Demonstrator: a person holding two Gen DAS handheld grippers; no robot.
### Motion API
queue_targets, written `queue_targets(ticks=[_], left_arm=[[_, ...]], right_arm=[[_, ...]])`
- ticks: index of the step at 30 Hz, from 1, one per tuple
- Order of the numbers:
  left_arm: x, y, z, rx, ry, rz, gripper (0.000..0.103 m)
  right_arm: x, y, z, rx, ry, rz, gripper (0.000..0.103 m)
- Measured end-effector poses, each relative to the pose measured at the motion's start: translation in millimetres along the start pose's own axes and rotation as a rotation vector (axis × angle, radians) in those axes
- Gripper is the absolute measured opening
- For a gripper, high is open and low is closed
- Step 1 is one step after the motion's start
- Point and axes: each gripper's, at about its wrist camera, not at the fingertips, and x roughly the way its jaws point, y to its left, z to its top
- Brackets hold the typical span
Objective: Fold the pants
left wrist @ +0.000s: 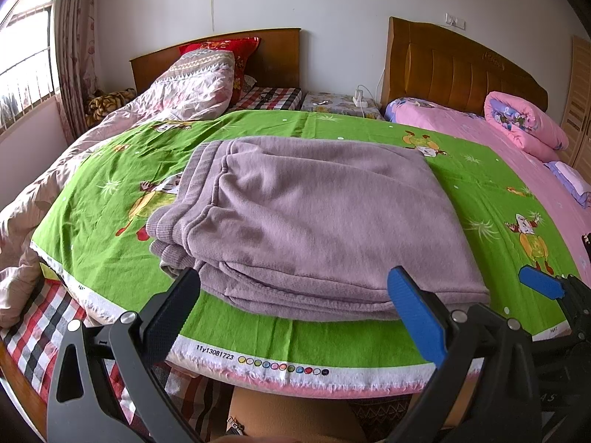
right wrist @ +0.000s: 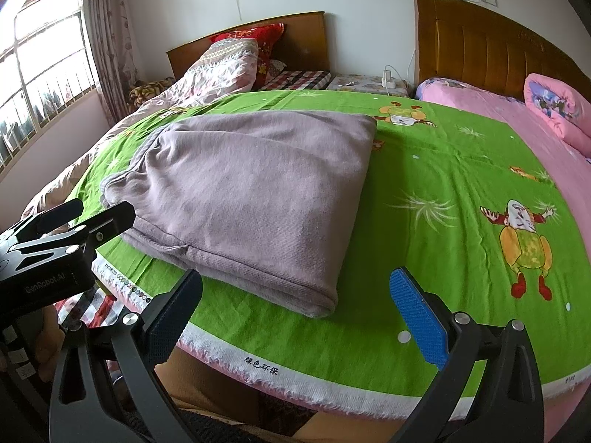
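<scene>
The bed (left wrist: 480, 199) carries a green cartoon sheet (right wrist: 436, 192). On it, left of centre and near the front edge, lie the mauve pants (left wrist: 314, 221), stacked in a compact rectangle, so folding looks essentially done. The left gripper (left wrist: 295, 310) and right gripper (right wrist: 295, 306) both gape wide, empty, just short of the pants.

Mauve pants (left wrist: 303, 221) lie on a bright green sheet (left wrist: 110, 229) (printed with cartoon figures), beside pink bedding (left wrist: 461, 125).
</scene>
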Motion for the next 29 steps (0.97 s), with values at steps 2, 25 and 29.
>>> queue_targets(ticks=[2, 25, 29], left_arm=[[0, 0, 0, -0.001, -0.001, 0.0, 0.101], [3, 10, -2, -0.003, 0.005, 0.011, 0.101], [6, 26, 3, -0.039, 0.001, 0.035, 0.101]], right_arm=[[0, 0, -1, 0.0, 0.0, 0.0, 0.098], [-3, -5, -1, 0.021, -0.013, -0.007, 0.098], [-19, -28, 2, 0.086, -0.09, -0.047, 0.098]])
